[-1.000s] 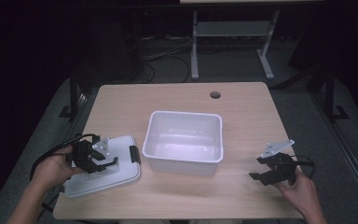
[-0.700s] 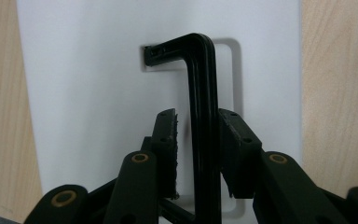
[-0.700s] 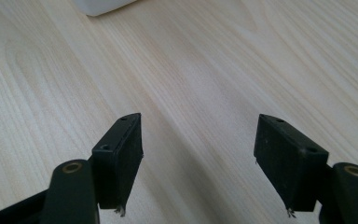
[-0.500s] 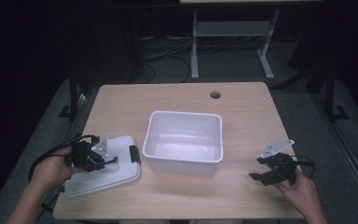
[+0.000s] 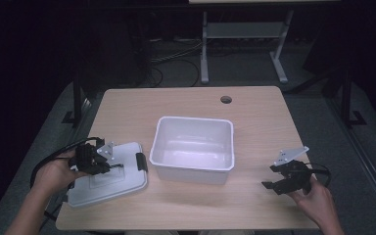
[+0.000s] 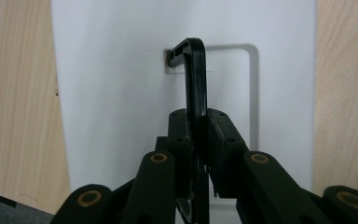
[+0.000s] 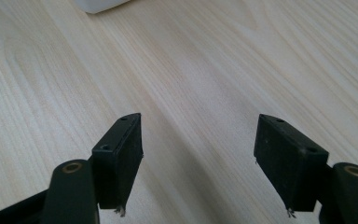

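Matt white plastic lid point(image 5: 108, 176), wood-grain table point(image 5: 264, 122)

A white rectangular lid point(image 5: 108, 174) lies flat at the worktop's near left corner, slightly skewed. Its black handle point(image 6: 193, 77) on top stands upright, and a black clip point(image 5: 141, 162) sits at its right edge.

One tub, one lid, two grippers.
One white tub point(image 5: 194, 147), one lid point(image 5: 106, 175) with two black handles, and two grippers point(image 5: 94, 160) point(image 5: 288, 178) share one surface point(image 5: 254, 117).
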`<state>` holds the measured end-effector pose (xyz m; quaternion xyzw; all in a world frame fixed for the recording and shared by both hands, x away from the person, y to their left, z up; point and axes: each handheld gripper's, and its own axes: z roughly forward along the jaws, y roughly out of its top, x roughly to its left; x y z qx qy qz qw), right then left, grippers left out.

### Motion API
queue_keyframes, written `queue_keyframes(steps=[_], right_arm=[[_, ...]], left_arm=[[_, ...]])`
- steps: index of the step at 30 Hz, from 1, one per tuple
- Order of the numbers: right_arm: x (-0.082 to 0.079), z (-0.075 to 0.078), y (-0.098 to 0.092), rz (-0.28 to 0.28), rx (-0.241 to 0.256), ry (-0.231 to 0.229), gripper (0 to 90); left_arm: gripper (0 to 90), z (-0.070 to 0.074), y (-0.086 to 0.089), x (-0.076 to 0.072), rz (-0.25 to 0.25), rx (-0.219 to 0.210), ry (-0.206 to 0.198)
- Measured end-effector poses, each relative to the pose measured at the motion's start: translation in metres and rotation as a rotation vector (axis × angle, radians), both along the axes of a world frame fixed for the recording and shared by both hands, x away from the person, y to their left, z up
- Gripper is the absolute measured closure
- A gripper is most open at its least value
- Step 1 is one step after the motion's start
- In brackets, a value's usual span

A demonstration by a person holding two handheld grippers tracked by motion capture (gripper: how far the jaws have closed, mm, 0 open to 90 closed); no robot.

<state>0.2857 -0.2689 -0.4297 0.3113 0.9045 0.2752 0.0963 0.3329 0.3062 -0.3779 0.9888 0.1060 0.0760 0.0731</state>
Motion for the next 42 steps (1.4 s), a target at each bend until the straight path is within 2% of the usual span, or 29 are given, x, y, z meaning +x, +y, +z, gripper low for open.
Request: queue_keyframes(steps=[17, 26, 42], right_arm=[[0.000, 0.000, 0.000, 0.004, -0.002, 0.003, 31.8], [0.000, 0.000, 0.000, 0.004, -0.004, 0.002, 31.8], [0.000, -0.001, 0.001, 0.009, -0.009, 0.003, 31.8]], left_arm=[[83.4, 0.003, 0.000, 0.007, 0.004, 0.012, 0.004], [84.6, 0.004, 0.002, 0.010, 0.012, -0.003, 0.021], [85.1, 0.005, 0.001, 0.015, 0.002, 0.004, 0.048]])
